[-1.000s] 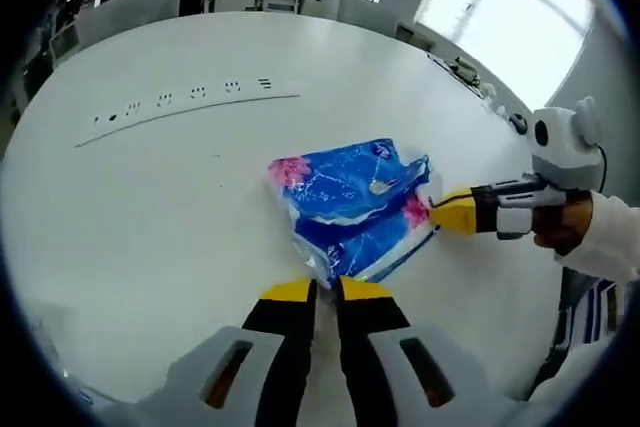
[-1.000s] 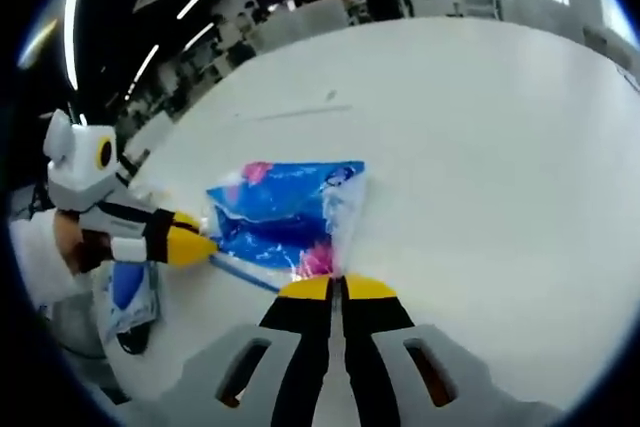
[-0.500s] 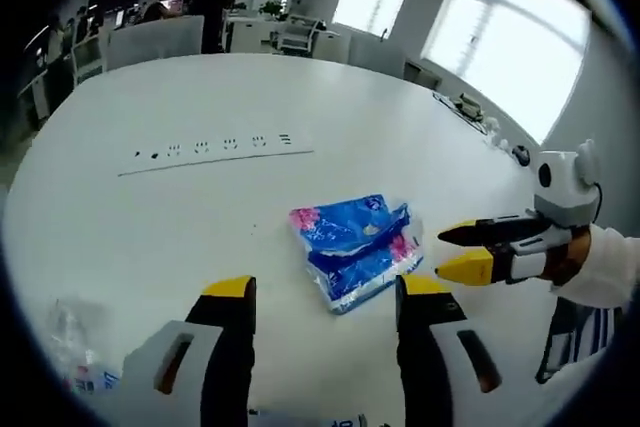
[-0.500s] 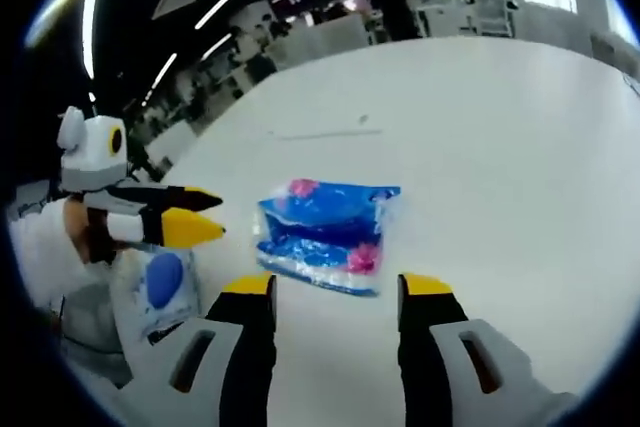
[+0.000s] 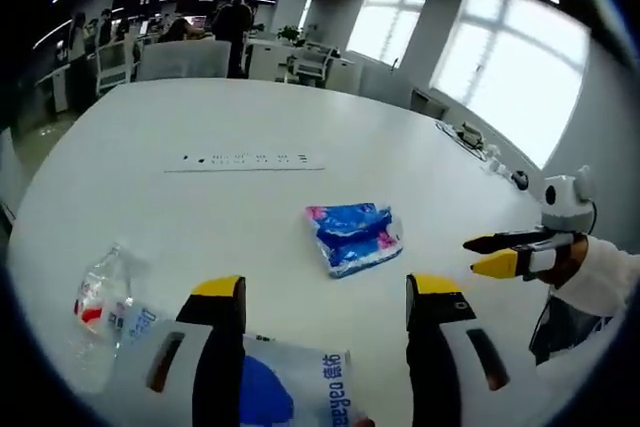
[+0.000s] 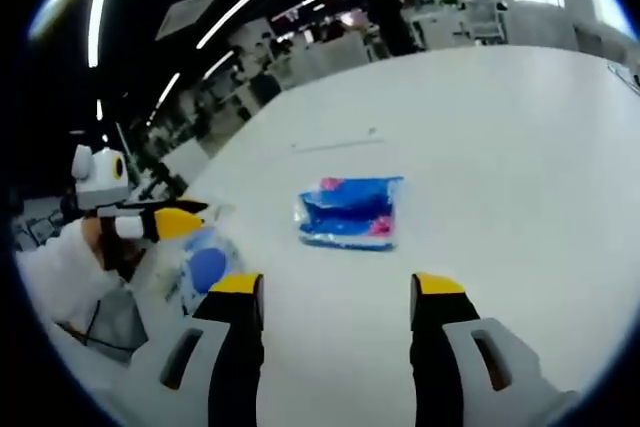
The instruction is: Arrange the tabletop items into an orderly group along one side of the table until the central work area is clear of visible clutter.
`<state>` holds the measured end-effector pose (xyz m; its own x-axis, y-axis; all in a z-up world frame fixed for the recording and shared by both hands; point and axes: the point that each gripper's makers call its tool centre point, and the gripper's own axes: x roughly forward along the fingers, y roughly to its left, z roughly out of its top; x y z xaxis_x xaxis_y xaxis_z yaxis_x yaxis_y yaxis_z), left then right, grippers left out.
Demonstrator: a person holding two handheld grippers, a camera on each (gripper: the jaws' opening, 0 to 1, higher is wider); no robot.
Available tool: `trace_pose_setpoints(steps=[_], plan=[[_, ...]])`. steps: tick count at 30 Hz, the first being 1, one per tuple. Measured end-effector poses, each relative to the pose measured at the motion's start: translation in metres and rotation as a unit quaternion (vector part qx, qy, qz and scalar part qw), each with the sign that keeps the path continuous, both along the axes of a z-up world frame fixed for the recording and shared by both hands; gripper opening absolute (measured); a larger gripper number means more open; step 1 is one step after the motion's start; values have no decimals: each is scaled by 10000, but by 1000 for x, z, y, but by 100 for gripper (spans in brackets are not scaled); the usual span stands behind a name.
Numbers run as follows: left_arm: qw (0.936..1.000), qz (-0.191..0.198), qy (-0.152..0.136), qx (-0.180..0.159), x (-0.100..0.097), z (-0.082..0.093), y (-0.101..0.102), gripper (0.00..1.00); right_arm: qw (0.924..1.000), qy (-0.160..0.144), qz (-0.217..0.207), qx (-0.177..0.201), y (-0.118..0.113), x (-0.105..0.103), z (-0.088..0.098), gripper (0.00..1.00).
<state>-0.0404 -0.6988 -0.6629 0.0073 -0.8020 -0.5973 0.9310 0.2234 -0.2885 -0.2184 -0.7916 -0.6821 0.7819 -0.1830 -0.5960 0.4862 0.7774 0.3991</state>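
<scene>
Both tongs (image 5: pixel 319 292) (image 6: pixel 338 292) have let go and drawn back, jaws wide; blue-and-pink tissue pack (image 5: pixel 355 236) lies crumpled, alone on the white bench (image 5: pixel 200 117), office behind

The right gripper (image 6: pixel 337 292) has its fingers (image 6: pixel 238 332) spread wide apart, holding nothing, above the white worktop (image 6: pixel 520 147). Ahead of them and well apart lies a blue packet with pink corners (image 6: pixel 350 213), flat on the worktop. At the left the left gripper (image 6: pixel 165 219) comes in, held by a hand in a white sleeve (image 6: pixel 55 272). Just below it lies a white bag with a blue patch (image 6: pixel 205 267). People and desks show far behind.
</scene>
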Motion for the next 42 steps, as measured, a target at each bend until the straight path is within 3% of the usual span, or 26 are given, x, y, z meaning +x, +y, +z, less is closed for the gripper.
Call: trace_pose_setpoints(steps=[7,15,25,31,42], plan=[[9998,132,-105,-75,7,13,29,67,9998,-41,-158,94,18,-20,-3,56],[9991,317,-233,-177,19,23,46,66,9995,-98,-157,249,30,-20,-5,54],[9977,673,-54,-78,37,16,65,64,9996,-101,-106,251,32,-23,1,53],[9967,787,-127,-119,44,19,78,65,9995,-83,-88,297,36,-22,0,51],[9923,1229,-147,76,62,7,131,65,9986,-28,181,488,58,-11,-4,50]])
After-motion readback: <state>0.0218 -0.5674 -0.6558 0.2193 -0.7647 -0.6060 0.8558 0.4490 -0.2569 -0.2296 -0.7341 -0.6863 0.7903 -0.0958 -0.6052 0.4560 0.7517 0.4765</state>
